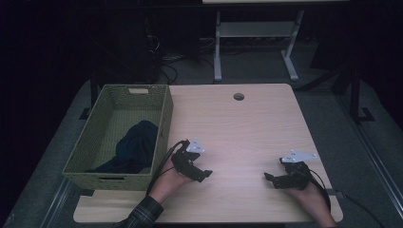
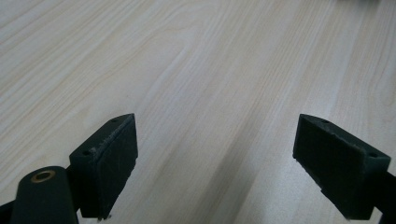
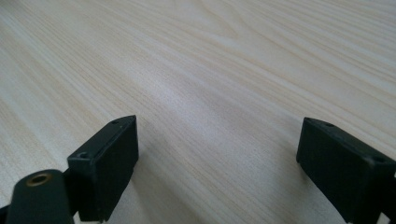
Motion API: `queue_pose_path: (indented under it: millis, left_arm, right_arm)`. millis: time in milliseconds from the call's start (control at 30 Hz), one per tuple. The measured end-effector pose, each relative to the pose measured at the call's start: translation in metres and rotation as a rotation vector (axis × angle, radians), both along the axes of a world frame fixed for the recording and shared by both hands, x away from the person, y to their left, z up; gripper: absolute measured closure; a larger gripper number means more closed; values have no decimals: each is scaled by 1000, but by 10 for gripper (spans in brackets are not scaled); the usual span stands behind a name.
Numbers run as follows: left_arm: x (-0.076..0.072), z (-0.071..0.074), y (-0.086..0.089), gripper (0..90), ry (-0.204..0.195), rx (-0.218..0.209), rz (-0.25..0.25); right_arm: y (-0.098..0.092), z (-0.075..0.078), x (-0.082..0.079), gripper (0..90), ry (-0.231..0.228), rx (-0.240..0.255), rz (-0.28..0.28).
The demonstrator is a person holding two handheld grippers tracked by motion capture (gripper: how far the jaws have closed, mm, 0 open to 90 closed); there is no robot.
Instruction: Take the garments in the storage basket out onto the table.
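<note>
A dark navy bundle of cloth (image 1: 135,145) lies crumpled inside the green woven rectangular basket (image 1: 164,116), bunched toward the basket's right wall and its near half, with a flat tail trailing off to the near left. Its long axis runs roughly from the far right of the basket floor down to the near left. The basket stands on the left edge of the pale wooden tabletop (image 1: 247,123), its long side running away from the person.

The left tongs (image 1: 202,175) rest just to the right of the basket's near corner, so the cloth lies up and to their left, over the basket wall; that wall is what stands between them. Their jaws are spread wide with bare wood grain between them, as the left gripper view makes plain. The right tongs (image 1: 271,178) sit well apart on the right half of the tabletop, likewise released and holding nothing. The left hand is by far the nearer one. A round cable hole (image 1: 238,96) lies farther back.
</note>
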State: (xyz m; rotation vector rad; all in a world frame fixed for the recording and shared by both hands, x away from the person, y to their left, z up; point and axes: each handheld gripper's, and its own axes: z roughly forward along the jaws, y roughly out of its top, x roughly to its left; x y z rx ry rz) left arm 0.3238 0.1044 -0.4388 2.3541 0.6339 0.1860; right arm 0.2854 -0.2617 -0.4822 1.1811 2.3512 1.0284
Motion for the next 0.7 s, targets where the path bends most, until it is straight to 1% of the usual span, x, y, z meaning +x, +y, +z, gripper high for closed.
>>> queue_pose_path:
  millis: [167,300,400,433,600,700]
  left_arm:
    - [0,2,-1,136,7,3,-3]
    - [0,6,0,136,10,-2,-4]
    - [0,9,0,136,10,4,-10]
    - [-1,10,0,137,14,-1,-7]
    - [-1,16,0,136,4,-4,-14]
    - [-1,18,0,137,4,-10,-13]
  right_arm:
    - [0,0,0,125,0,0,0]
    - [0,0,0,125,0,0,0]
    - [0,0,0,125,0,0,0]
    - [0,0,0,125,0,0,0]
    - [0,0,0,125,0,0,0]
    - [0,0,0,125,0,0,0]
